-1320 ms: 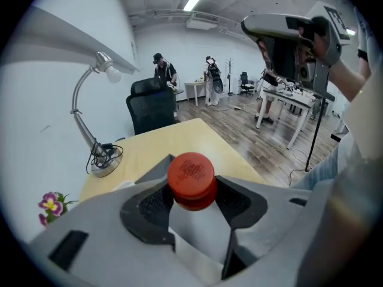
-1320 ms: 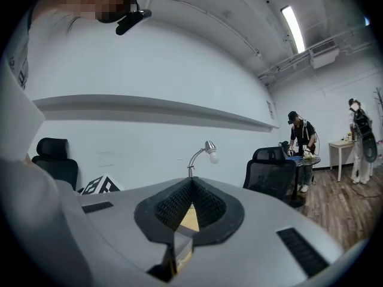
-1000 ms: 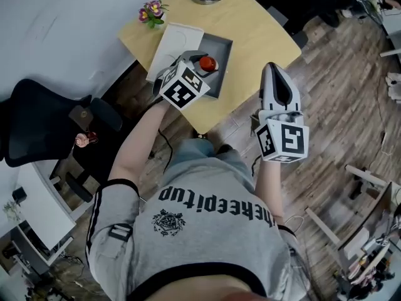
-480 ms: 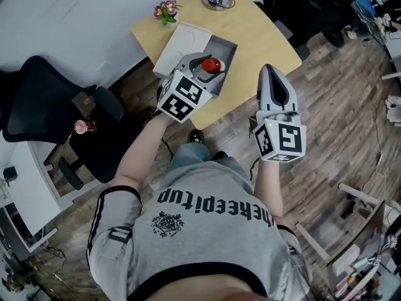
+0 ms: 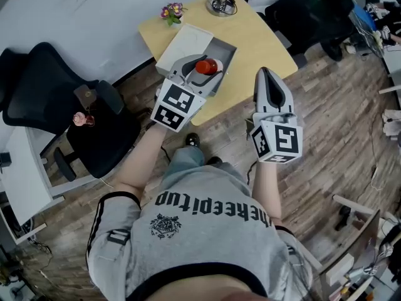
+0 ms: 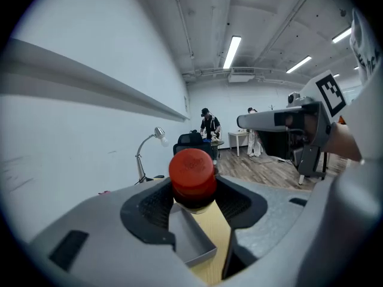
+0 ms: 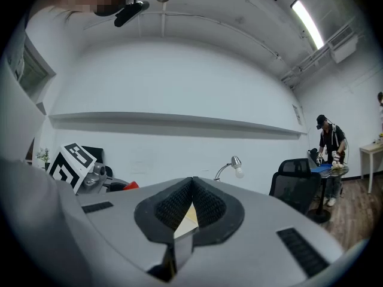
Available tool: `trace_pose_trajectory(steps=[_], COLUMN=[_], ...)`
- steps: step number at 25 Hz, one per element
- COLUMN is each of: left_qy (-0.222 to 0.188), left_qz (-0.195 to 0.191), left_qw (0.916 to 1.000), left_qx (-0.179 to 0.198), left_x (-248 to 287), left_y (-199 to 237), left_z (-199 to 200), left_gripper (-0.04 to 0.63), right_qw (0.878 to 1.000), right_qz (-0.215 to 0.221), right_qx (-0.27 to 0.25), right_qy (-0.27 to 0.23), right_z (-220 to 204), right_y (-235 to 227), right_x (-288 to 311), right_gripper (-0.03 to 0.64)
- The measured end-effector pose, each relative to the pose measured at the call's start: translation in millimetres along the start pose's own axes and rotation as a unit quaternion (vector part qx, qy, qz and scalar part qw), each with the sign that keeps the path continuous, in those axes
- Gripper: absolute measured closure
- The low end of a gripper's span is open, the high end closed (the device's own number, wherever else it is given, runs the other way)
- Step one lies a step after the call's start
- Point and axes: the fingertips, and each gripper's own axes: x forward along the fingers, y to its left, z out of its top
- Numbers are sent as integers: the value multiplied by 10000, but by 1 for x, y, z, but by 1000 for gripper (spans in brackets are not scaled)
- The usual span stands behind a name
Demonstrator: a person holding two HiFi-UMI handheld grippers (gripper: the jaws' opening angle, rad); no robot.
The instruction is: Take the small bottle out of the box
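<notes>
The left gripper [image 6: 192,203] has its 2 jaws clamped on the small bottle [image 6: 192,171], the dark ribbed pads pressing its sides just under the red cap. The bottle stands upright between them, its pale lower part showing below the pads. Under it, in the left gripper view, a corner of the grey box [image 6: 192,245] shows. From the head view the red cap sits over the open box, near the box's front edge. Whether the bottle's base is clear of the box's rim I cannot tell.

The right gripper [image 7: 191,183] has its jaws together at the tips, with only a thin wedge of space lower down and nothing between them. It hangs to the right of the box, well apart from it, over the table's near edge, and points the same way as the left gripper.

Touching the box's left side lies a white lid [image 5: 184,41], flat on the yellow table [image 5: 263,39]. Beyond the box, at the table's far edge, stand a small pot of flowers [image 5: 172,10] and the round base of a desk lamp [image 5: 220,4]. To the left of the box, off the table, is a black office chair [image 5: 59,108] on the wooden floor [image 5: 338,118]. In the left gripper view, 2 people stand far behind the box at the room's end.
</notes>
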Motion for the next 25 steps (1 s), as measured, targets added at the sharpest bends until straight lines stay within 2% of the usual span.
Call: trace_pose_trajectory(steps=[11,21,25], left_qy=[-763,-1192,-1337], left_qz=[682,1274,1385], left_qw=[9945,9844,9809], left_qx=[-230,-238,-295], left_x=[-51,-91,-102], left_y=[-21,-44,-52], left_z=[31,44,46], left_gripper=[374,374,374], right_qw=[9996,9989,9987], right_qz=[140,281,267], right_qx=[-125,-185,-193], right_qy=[-192,-318,-380], right_z=[18,26,27], right_y=[6,9,9], right_x=[-46,-85,-96], right_gripper=[615,615,615])
